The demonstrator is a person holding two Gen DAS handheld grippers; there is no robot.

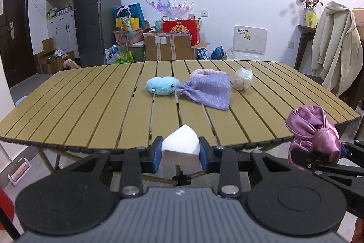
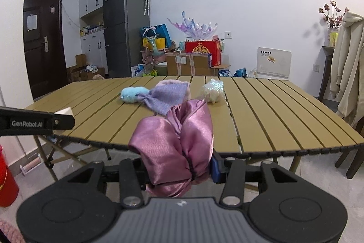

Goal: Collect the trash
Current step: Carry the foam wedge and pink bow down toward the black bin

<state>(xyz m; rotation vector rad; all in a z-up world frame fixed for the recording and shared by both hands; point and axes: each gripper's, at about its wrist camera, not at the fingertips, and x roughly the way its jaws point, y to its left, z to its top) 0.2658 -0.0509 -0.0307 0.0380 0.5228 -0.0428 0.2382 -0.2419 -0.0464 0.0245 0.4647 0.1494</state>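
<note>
Your left gripper (image 1: 180, 153) has its jaws clamped on a white foam wedge (image 1: 180, 145), held off the near edge of the slatted surface (image 1: 91, 106). Your right gripper (image 2: 179, 169) grips a pink satin bundle (image 2: 175, 147) (left pad hidden). A crumpled plastic wad (image 1: 243, 78) sits on the far slats.

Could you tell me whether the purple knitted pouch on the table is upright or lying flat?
Lying flat: the purple knitted pouch sprawls on its side across the slatted table, gathered end toward the fluffy blue toy.
</note>
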